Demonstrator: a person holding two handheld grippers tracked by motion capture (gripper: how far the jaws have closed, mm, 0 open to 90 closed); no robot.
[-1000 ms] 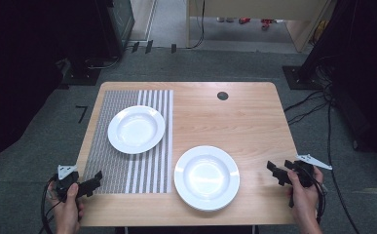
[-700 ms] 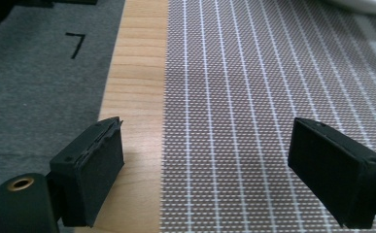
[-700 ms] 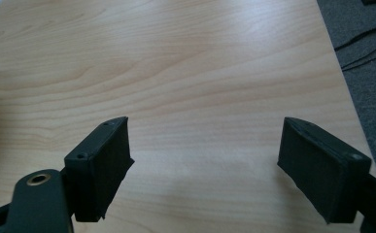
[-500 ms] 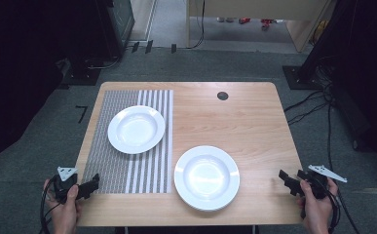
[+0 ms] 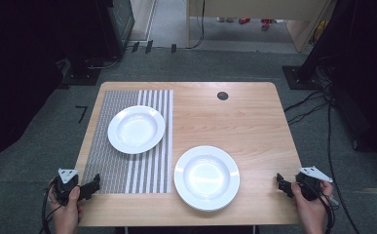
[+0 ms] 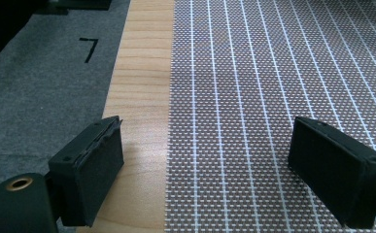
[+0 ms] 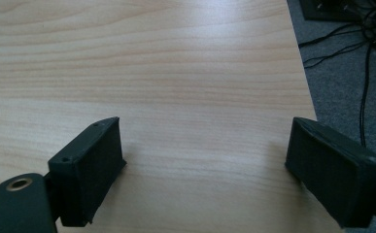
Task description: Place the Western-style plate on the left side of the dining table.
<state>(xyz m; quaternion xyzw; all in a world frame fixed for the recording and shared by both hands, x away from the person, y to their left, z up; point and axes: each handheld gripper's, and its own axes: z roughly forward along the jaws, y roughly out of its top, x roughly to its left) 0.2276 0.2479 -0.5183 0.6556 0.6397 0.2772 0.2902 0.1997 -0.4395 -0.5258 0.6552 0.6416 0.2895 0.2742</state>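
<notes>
Left gripper: you held it wide open, empty, at the worktop's near-left corner over the mat | plates: one on mat, one near edge | right gripper: jaws just opened, empty, near-right corner, seemingly parked.

A light wooden rectangular table with rounded corners stands on grey carpet. A small round black cable hole sits near its far edge. On the table's left part lies a grey woven rectangular placemat with white stripes along its right side, its near edge close to the table's near edge. A white round deep plate rests on the placemat, toward the far end. A second white round plate lies directly on the bare wood, just right of the placemat, near the front edge.
</notes>
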